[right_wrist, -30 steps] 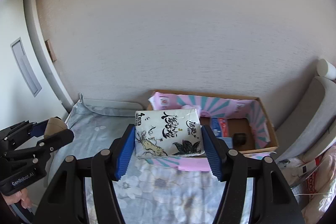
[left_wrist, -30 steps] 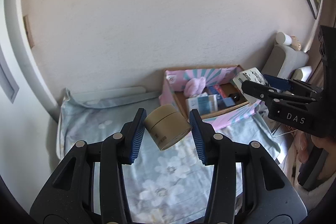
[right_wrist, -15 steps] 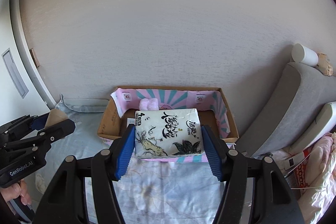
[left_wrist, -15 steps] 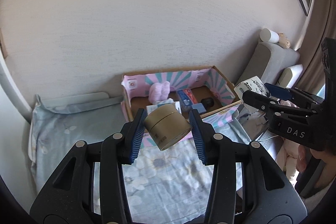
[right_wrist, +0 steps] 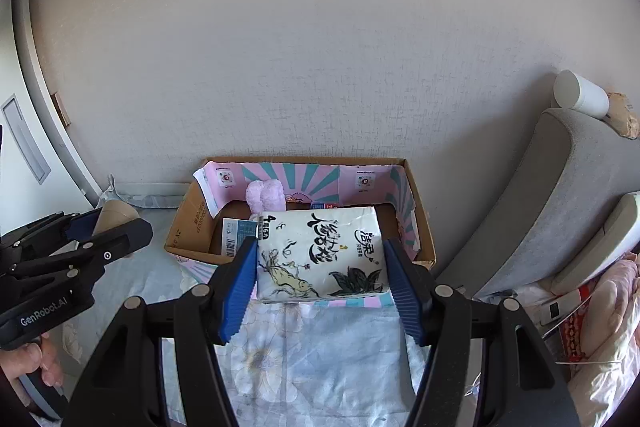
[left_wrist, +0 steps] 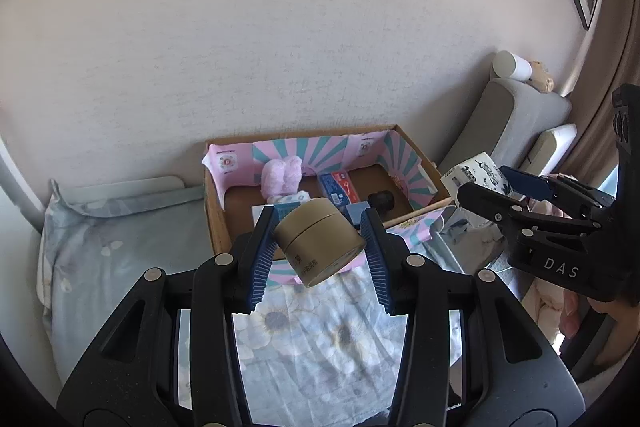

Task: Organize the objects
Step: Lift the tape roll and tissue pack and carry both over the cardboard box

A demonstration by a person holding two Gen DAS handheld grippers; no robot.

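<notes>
gold tin (left_wrist: pixel 320 241) tilted, lid pointing away.

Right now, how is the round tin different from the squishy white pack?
The round tin is a gold-brown cylinder, tilted on its side, while the white pack is a flat, soft rectangle printed with black writing and plants. The tin looks hard; the pack looks squashy. The tin sits in the left gripper, the pack in the right gripper. Both are pinched between blue fingers, held up in front of the cardboard box.
</notes>
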